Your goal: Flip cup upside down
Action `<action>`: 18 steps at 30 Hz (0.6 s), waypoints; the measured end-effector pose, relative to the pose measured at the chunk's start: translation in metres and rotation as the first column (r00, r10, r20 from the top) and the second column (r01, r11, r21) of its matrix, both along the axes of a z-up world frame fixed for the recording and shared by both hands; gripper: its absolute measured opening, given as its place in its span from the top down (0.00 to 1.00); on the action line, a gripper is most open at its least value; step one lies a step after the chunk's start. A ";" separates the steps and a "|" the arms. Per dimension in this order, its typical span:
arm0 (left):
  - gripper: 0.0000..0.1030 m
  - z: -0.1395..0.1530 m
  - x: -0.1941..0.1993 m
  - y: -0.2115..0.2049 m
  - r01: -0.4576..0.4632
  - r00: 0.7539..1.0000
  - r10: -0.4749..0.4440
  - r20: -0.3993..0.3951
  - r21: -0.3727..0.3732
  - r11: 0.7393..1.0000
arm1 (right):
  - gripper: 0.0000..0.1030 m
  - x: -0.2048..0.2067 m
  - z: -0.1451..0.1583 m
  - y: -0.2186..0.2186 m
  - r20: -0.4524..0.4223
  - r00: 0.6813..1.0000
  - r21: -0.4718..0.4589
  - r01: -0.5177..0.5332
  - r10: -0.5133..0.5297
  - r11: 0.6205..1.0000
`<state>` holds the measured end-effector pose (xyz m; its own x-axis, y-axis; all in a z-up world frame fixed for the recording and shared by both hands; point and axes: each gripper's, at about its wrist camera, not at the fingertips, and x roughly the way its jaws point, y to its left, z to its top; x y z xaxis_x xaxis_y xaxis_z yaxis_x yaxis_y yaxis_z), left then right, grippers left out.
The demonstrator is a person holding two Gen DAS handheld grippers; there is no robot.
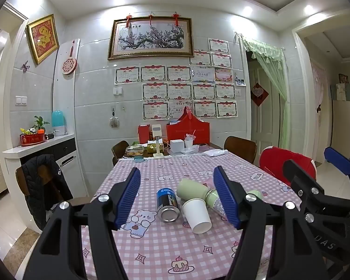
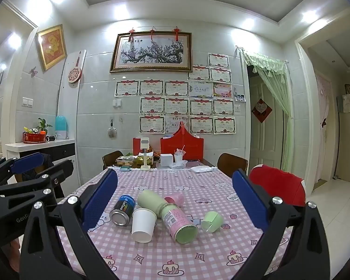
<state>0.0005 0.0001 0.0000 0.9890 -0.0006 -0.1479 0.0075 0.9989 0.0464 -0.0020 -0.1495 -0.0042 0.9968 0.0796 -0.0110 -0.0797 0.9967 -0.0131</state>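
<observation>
A white paper cup (image 1: 196,215) lies on its side on the pink checked tablecloth (image 1: 165,252), mouth toward me; it also shows in the right wrist view (image 2: 143,225). A small green cup (image 2: 211,221) lies on its side to its right, and a pink cup (image 2: 174,197) lies behind. My left gripper (image 1: 178,198) is open and empty, hovering short of the white cup. My right gripper (image 2: 175,204) is open and empty, above the near table, with the cups between its fingers in view.
A blue can (image 2: 123,212) and a green-and-pink canister (image 2: 175,217) lie beside the white cup. Boxes, a red bag (image 2: 182,148) and clutter stand at the table's far end. Chairs stand around; a red-covered chair (image 2: 277,187) is at right.
</observation>
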 end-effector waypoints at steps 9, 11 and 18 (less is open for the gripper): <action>0.37 0.000 0.000 0.000 0.000 1.000 0.000 0.006 0.002 1.000 | 0.08 -0.001 0.002 0.000 0.006 1.000 0.000 0.000 0.000 1.000; 0.37 0.000 0.000 0.000 -0.001 1.000 0.001 0.007 0.003 1.000 | 0.08 -0.001 0.002 0.000 0.006 1.000 0.001 0.000 0.000 1.000; 0.37 0.000 -0.001 0.000 -0.001 1.000 0.001 0.007 0.002 1.000 | 0.08 -0.002 0.002 0.000 0.007 1.000 0.000 0.000 0.000 1.000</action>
